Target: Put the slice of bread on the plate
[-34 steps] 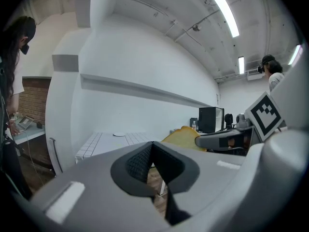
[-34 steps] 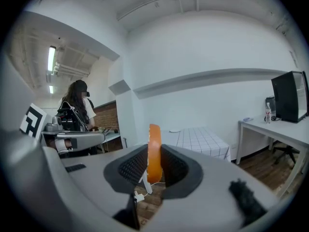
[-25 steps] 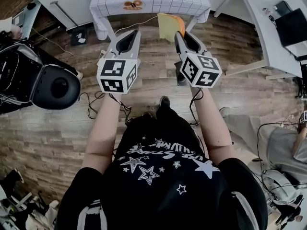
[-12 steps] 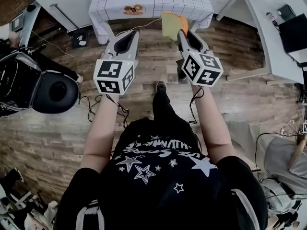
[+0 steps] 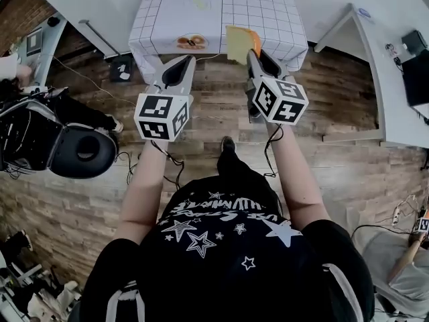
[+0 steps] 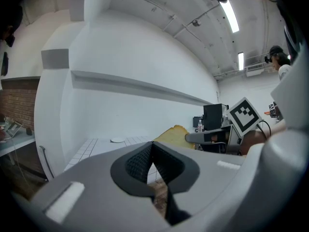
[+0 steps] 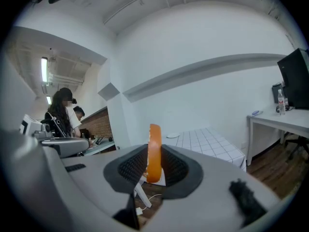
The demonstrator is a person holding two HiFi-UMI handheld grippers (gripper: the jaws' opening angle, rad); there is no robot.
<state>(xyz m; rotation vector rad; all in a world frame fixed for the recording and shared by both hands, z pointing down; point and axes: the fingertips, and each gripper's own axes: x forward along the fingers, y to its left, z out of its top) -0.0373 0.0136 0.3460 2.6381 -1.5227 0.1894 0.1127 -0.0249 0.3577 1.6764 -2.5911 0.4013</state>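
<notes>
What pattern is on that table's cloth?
The tablecloth is white with a thin grid of squares, clearest in the head view.

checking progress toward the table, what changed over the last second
The person has walked forward: the table with the white gridded cloth is now nearer. Both grippers came along, so the yellow, orange-crusted slice of bread now overlaps the table's near edge in the head view. Unchanged: the right gripper stays shut on the bread, and the left gripper stays shut and empty.
</notes>
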